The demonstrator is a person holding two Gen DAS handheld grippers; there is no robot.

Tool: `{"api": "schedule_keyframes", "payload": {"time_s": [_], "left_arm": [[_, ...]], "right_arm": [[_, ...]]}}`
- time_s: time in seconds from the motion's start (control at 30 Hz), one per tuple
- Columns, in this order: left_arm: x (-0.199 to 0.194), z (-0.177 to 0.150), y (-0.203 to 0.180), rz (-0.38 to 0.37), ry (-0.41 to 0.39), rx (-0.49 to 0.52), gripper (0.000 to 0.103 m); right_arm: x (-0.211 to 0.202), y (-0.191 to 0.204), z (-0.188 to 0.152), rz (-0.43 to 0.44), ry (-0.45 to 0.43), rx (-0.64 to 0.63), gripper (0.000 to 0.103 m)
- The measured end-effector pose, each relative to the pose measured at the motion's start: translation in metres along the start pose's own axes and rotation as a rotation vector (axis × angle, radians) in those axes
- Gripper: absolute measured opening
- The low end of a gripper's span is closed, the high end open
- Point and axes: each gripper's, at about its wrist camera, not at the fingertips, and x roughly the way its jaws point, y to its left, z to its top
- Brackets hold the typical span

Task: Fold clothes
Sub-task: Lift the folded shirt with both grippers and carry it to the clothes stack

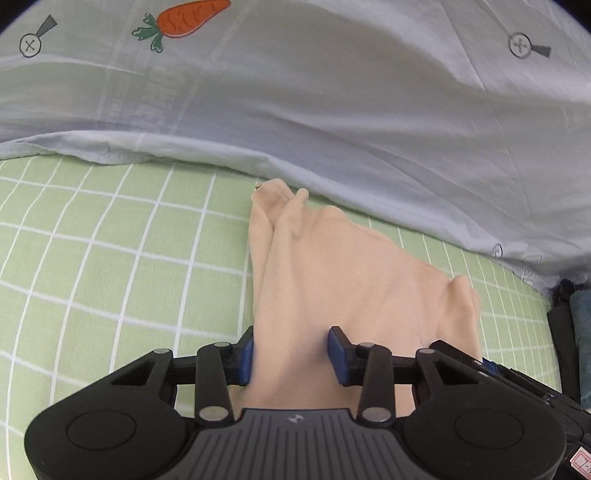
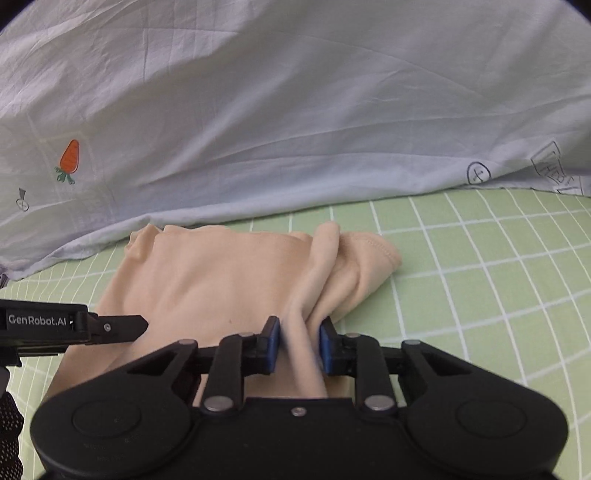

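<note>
Jaws of the left gripper [image 1: 295, 356]: apart, with blue pads on either side of the near edge of a peach garment [image 1: 332, 273]. The cloth lies between the pads, and the right pad stands clear of it, so no clamp is formed. Jaws of the right gripper [image 2: 298, 345]: drawn close together on a bunched fold of the same garment [image 2: 221, 273], which is pinched between the blue pads.

The garment lies on a bed sheet [image 1: 110, 258] of light green with a white grid. Its far edge reaches a pale blue-grey quilt [image 1: 332, 110] that is heaped across the far side of the bed. In the right wrist view a stitched hem of the garment sits at the far right, folded over itself.

The quilt carries printed figures: an orange carrot [image 1: 184, 18] with green leaves and small grey circle marks with a cross inside. At the right edge of the right wrist view there is a boxed outline with letters, too distorted to read.

In the right wrist view the left gripper [image 2: 122, 326] enters from the left. Its side bears the white lettering "GenRobot.AI".
</note>
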Motion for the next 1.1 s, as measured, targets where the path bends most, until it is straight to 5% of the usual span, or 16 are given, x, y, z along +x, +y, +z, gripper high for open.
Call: {"api": "schedule_keyframes", "payload": {"time_s": [0.37,0.53,0.83,1.1], "left_arm": [[-0.083,-0.175,-0.051,0.03,0.13,0.057,0.04],[-0.103,-0.228,-0.074,0.031,0.144,0.059,0.04],[-0.116,-0.276,-0.107,-0.016,0.205,0.133,0.04],[-0.123,-0.298,-0.104,-0.098,0.203,0.153,0.039]], "right_arm": [[-0.122,-0.042,-0.123,-0.006,0.083,0.05,0.023],[-0.165,-0.07,-0.164,0.007,0.1,0.051,0.024],[-0.217,-0.108,-0.204,-0.048,0.139,0.139,0.043],[-0.249,-0.126,-0.239,-0.065,0.145,0.253,0.043]]}}
